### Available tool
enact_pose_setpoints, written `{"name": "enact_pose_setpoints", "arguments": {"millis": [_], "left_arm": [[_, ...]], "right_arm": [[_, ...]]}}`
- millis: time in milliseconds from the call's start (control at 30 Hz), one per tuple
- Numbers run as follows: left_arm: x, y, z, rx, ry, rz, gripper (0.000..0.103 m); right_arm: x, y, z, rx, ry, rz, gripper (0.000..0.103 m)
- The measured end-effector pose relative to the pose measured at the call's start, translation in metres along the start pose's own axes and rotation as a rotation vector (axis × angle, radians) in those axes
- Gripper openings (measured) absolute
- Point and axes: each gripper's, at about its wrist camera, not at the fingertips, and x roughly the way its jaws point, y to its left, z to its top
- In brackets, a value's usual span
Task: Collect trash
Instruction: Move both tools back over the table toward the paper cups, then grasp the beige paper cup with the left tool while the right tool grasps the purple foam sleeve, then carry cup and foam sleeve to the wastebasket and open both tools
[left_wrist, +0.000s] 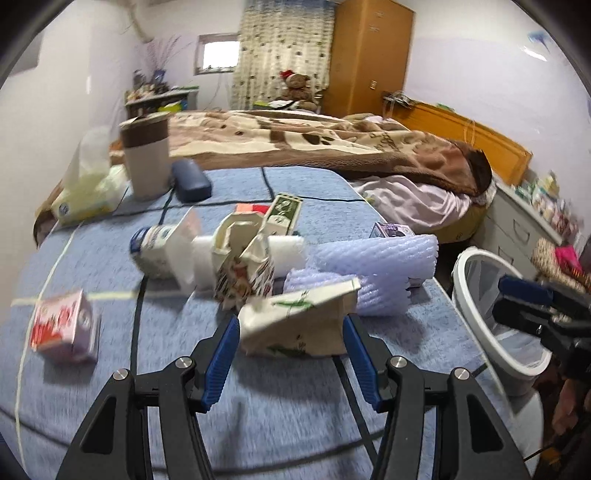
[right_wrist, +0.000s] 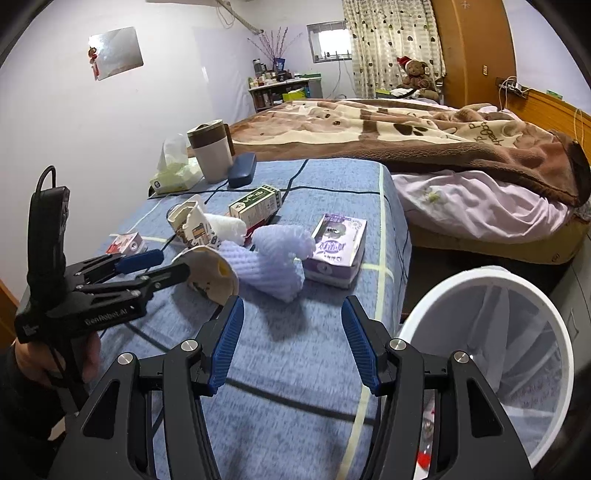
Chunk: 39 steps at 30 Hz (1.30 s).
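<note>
The left hand-held gripper (left_wrist: 291, 343) holds a crumpled cream carton (left_wrist: 299, 325) between its blue pads, jaws fairly wide around the flattened box; from the right wrist view the same carton (right_wrist: 207, 273) sits at the tips of that tool, just above the blue cloth of the bench (right_wrist: 295, 369). The right hand-held gripper (right_wrist: 291, 332) hangs empty, its jaws at a middling spread with nothing between them, beside the white bin (right_wrist: 436, 295) that stands off the bench's near right corner.

The step in hand looks like carrying the carton across to the bin. To do it well, the left tool should keep its squeeze steady, since the box is soft and bent, lift clear of the lavender foam netting (right_wrist: 273, 258) just beyond it, and release only once the carton is over the rim.

Farther back, more trash lies near the middle of the bench: a torn paper cup (right_wrist: 188, 221), a white foam roll (right_wrist: 229, 227), a green and white box (right_wrist: 255, 205), a purple box (right_wrist: 338, 247) and a small red and pink carton (left_wrist: 62, 325). Behind these stand a mug, a tissue pack and a dark case, probably not trash.

Motion blur smears the left view, so the print on the cartons is unreadable. The bin's contents are mostly hidden, and its far side is cut off.
</note>
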Motion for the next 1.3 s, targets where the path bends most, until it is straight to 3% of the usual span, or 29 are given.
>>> {"name": "enact_pose_setpoints", "arguments": {"millis": [133, 200, 267, 467, 733, 800, 900, 1300], "left_arm": [[0.013, -0.006, 0.003, 0.074, -0.003, 0.006, 0.056], [0.017, -0.005, 0.002, 0.079, -0.002, 0.003, 0.033], [0.019, -0.003, 0.001, 0.079, -0.001, 0.027, 0.024], [0.010, 0.009, -0.003, 0.028, -0.006, -0.005, 0.007], [0.005, 0.022, -0.011, -0.036, 0.007, -0.023, 0.006], [0.004, 0.023, -0.012, -0.044, 0.006, -0.027, 0.006], [0.002, 0.024, -0.013, -0.058, 0.008, -0.027, 0.006], [-0.015, 0.021, -0.017, -0.100, 0.000, -0.009, 0.006]], "right_arm": [[0.008, 0.000, 0.006, -0.009, 0.007, 0.003, 0.057], [0.013, 0.000, 0.010, -0.013, 0.011, 0.006, 0.057], [0.018, 0.001, 0.014, -0.020, 0.012, 0.007, 0.057], [0.031, 0.001, 0.026, -0.034, 0.001, 0.008, 0.057], [0.052, -0.003, 0.037, -0.038, 0.014, 0.002, 0.056], [0.057, -0.002, 0.036, -0.041, 0.036, 0.022, 0.036], [0.056, 0.000, 0.034, -0.039, 0.039, 0.022, 0.029], [0.015, 0.002, 0.027, 0.009, -0.047, 0.037, 0.027]]}}
